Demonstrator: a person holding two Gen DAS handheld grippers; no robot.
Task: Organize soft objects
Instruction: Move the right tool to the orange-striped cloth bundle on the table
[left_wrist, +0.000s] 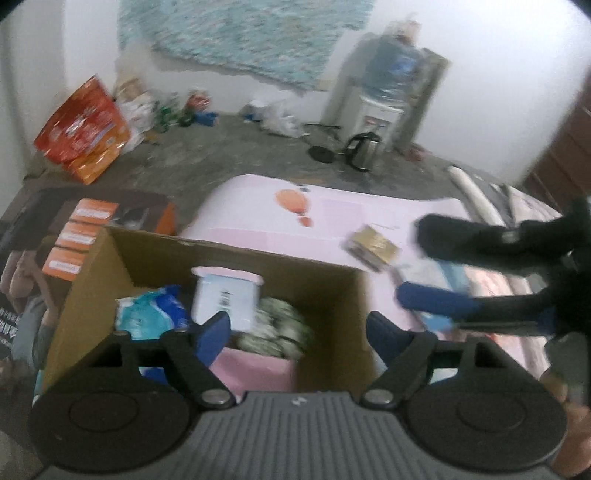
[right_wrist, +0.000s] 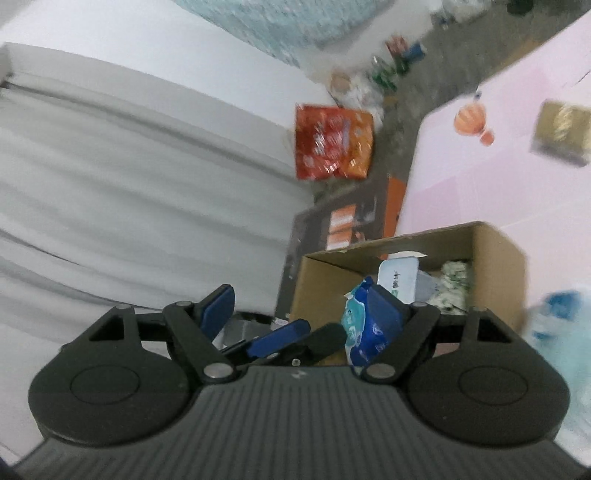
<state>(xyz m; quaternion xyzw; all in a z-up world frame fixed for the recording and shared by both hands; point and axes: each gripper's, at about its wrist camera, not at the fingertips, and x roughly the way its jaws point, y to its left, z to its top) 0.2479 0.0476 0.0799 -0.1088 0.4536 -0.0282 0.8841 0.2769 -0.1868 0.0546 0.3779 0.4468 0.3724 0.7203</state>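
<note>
An open cardboard box (left_wrist: 258, 254) (right_wrist: 491, 240) stands on the pink table (left_wrist: 351, 210). In it lie a blue-and-white soft pack (left_wrist: 155, 310) (right_wrist: 356, 317), a white wipes pack (left_wrist: 225, 295) (right_wrist: 399, 277), a green-and-white patterned bundle (left_wrist: 277, 328) (right_wrist: 456, 280) and something pink (left_wrist: 255, 369). My left gripper (left_wrist: 299, 332) (right_wrist: 325, 328) hovers over the box, open, with nothing between its pads. My right gripper (right_wrist: 301, 308) (left_wrist: 412, 262) is to the right of the box, also open and holding nothing.
A small gold box (left_wrist: 373, 247) (right_wrist: 561, 129) lies on the table beyond the cardboard box. A dark printed carton (left_wrist: 55, 236) stands left of it. On the floor are a red snack bag (left_wrist: 81, 129), a kettle (left_wrist: 364, 149) and a water dispenser (left_wrist: 388, 92). A blurred light-blue thing (right_wrist: 557, 314) shows at the right edge.
</note>
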